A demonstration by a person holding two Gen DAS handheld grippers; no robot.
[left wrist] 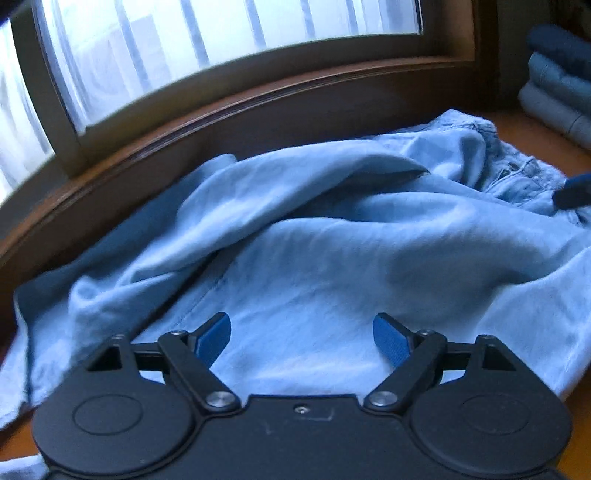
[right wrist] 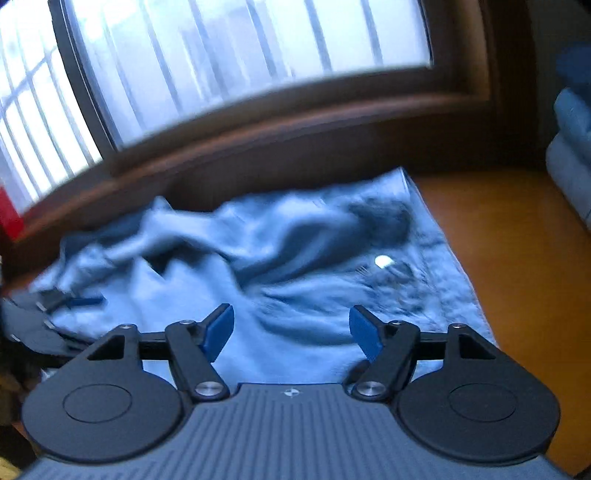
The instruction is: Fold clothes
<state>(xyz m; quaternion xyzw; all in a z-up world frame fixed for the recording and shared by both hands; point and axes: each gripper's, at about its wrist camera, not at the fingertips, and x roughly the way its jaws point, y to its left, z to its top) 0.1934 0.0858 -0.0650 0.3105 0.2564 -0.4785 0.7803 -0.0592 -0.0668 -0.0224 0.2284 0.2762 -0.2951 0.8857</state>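
We are seeing a blurred right-wrist view, its detail smeared. A pale blue garment (left wrist: 314, 236) is lying crumpled on the orange table (right wrist: 517, 258) below the window (left wrist: 221, 44). Left gripper (left wrist: 302, 338) and right gripper (right wrist: 291, 328) are both hovering spread apart, empty. Only the left view is showing the folded stack (left wrist: 561, 88) clearly, far right.

Bright barred window (left wrist: 229, 33) above wooden table (right wrist: 509, 236).
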